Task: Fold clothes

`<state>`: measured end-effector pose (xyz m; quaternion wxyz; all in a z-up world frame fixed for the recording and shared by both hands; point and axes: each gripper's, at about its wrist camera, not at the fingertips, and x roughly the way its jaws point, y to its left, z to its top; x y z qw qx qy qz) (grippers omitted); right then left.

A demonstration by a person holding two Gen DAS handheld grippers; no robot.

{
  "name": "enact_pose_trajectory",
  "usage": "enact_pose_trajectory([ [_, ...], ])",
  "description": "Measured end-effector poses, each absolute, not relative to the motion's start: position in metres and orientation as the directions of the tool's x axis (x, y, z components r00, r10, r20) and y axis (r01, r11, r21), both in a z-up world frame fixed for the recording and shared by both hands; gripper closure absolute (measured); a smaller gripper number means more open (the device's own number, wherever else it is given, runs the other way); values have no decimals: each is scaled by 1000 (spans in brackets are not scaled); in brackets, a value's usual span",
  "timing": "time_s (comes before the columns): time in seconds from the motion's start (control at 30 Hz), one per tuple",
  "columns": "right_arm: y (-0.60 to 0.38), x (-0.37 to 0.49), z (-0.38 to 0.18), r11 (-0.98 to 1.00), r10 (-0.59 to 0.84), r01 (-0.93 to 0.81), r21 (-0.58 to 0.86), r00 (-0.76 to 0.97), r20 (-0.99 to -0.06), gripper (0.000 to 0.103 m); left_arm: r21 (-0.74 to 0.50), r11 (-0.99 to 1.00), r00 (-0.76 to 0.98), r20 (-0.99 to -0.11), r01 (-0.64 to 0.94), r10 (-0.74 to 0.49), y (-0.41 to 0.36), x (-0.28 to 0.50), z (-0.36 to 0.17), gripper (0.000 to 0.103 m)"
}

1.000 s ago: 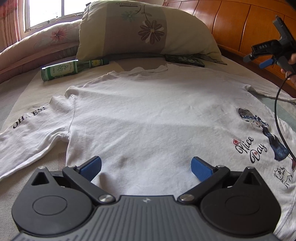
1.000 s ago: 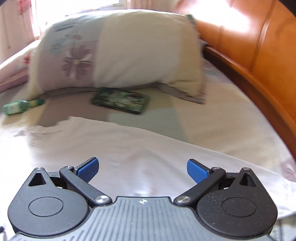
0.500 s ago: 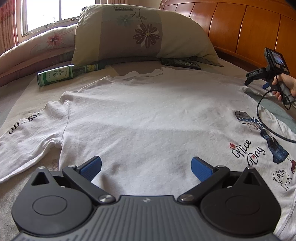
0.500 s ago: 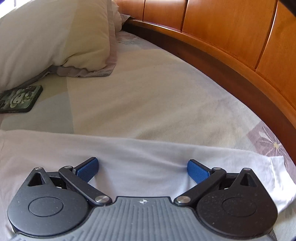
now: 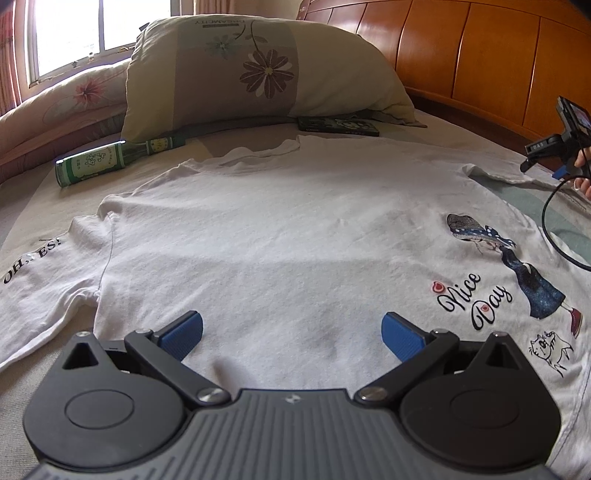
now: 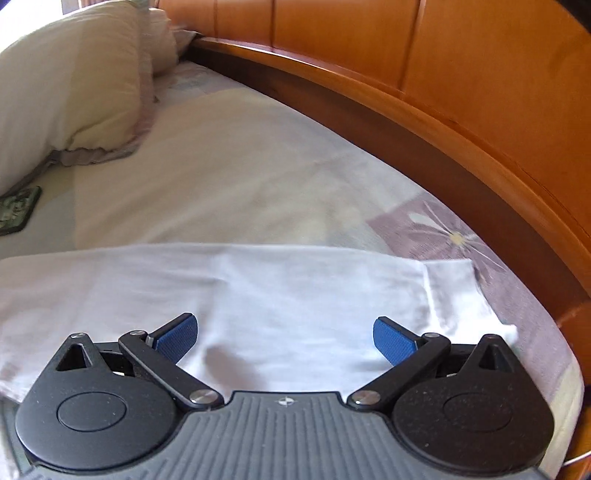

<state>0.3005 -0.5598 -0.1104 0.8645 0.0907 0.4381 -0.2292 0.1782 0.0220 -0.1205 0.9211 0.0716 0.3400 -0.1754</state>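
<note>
Home bedroom, bed point(image 6: 258, 177), pillow point(image 5: 258, 70), wooden headboard point(image 6: 443, 66), window point(image 5: 92, 29)

White printed T-shirt point(image 5: 280, 236) flat on bed sheet point(image 6: 229, 173); floral pillow point(image 5: 258, 70) at 12 o'clock, green glass bottle point(image 5: 110, 158) at 10, dark booklet point(image 5: 338, 125) at 1.

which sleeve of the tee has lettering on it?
The sleeve on the left gripper's side of the white T-shirt: it reads "OH..ES!" in black. The sleeve under the right gripper shows plain white fabric.
</note>
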Motion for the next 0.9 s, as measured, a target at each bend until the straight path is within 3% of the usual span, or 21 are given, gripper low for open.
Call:
enact_pose_trajectory([
  [0.17, -586, 313, -123, 863, -330, 504, 15, 587, -739, 0, 14, 930, 705, -656, 368, -269, 17, 182, -123, 1],
  [0.37, -583, 333, -109, 850, -327, 526, 21, 559, -762, 0, 8, 924, 700, -655, 382, -284, 10, 183, -123, 1],
  [0.63, -439, 333, -89, 996, 26, 43, 75, 675, -738, 0, -2, 921, 710, -637, 389, -300, 10, 180, -119, 1],
  [0.9, -394, 321, -119, 994, -1, -82, -73, 660, -751, 0, -16, 918, 715, -622, 395, -318, 13, 179, -116, 1],
])
